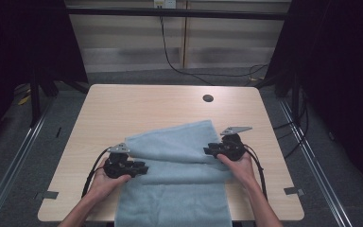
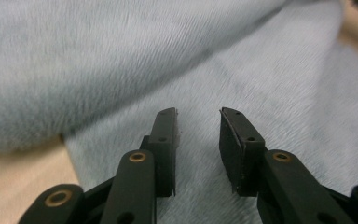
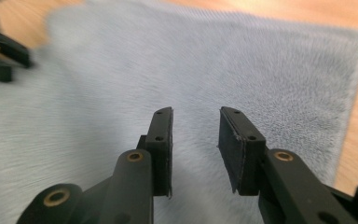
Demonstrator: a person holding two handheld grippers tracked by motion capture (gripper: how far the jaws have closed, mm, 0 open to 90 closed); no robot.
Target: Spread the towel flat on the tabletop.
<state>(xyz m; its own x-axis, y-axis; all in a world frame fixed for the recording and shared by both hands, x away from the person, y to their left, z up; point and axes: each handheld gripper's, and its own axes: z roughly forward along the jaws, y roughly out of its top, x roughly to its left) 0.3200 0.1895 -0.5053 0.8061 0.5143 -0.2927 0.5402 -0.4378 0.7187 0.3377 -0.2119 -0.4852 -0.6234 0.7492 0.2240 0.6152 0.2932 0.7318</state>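
A light blue towel lies on the wooden table, its far part folded back over the middle and its near end hanging off the front edge. My left gripper rests at the fold's left edge, jaws pointing right. In the left gripper view its jaws stand apart with only the towel beyond them. My right gripper sits at the fold's right edge, pointing left. Its jaws are also apart over the towel, gripping nothing, and the left gripper shows blurred at the far left.
A dark round hole sits in the tabletop near the far edge. Bare wood lies beyond the towel and on both sides. Black cables run across the floor behind the table, and dark frames stand at left and right.
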